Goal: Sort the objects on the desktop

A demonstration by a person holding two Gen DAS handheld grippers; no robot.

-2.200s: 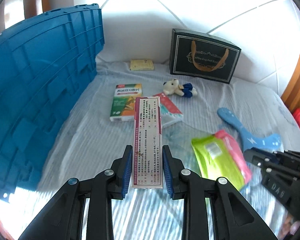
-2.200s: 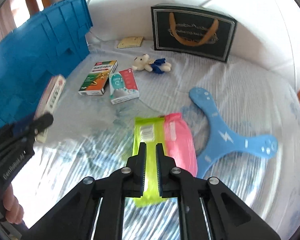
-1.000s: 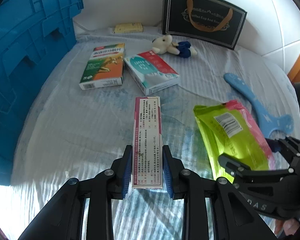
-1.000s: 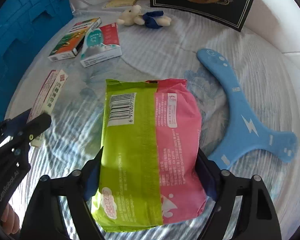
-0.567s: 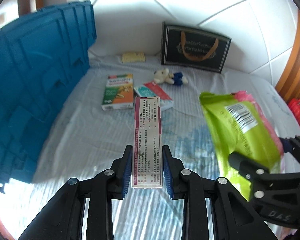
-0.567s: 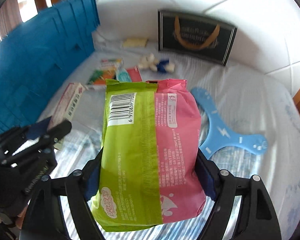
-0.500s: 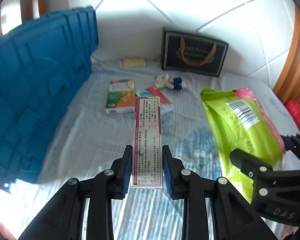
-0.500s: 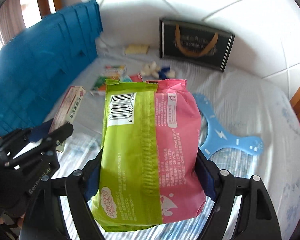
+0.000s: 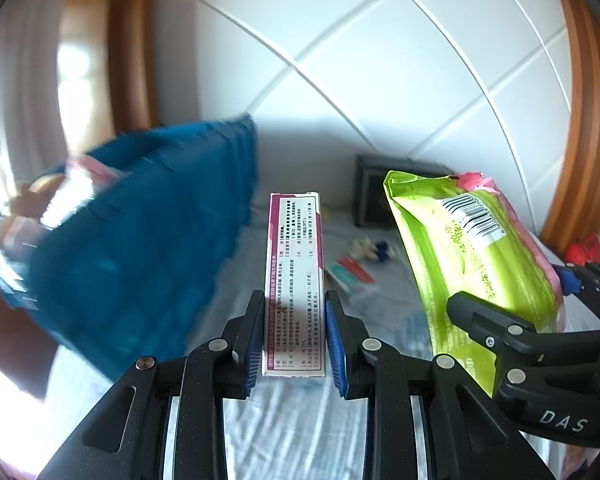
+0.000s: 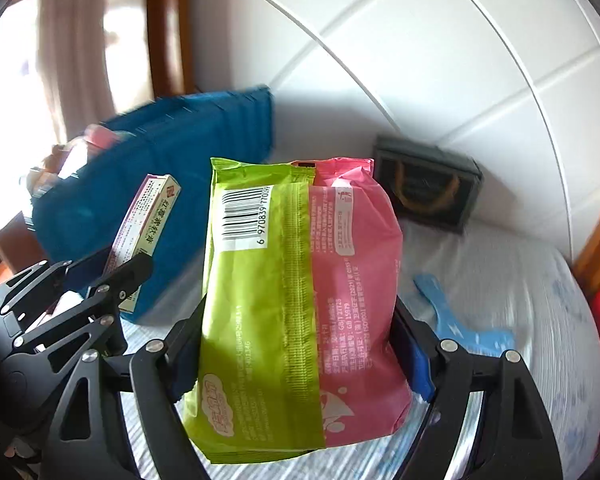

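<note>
Blue crate (image 9: pixel 148 240): sitting at far left on the cloth-covered surface (image 9: pixel 284 416), blurred; a few items are showing over its rim, unclear which.
Left gripper (image 9: pixel 294 338): clamping the narrow white-and-magenta box (image 9: pixel 294 280) by its lower sides, box pointing straight ahead, raised off the cloth, just right of the crate.
Right gripper (image 10: pixel 300 356): jaws spread wide, squeezing the green-and-pink packet (image 10: pixel 300 300) at its lower half, barcode side facing the camera, held up in the air.
Background: black gift bag (image 10: pixel 428 192) standing against the white wall; blue boomerang toy (image 10: pixel 456 320) lying on the cloth at right.
</note>
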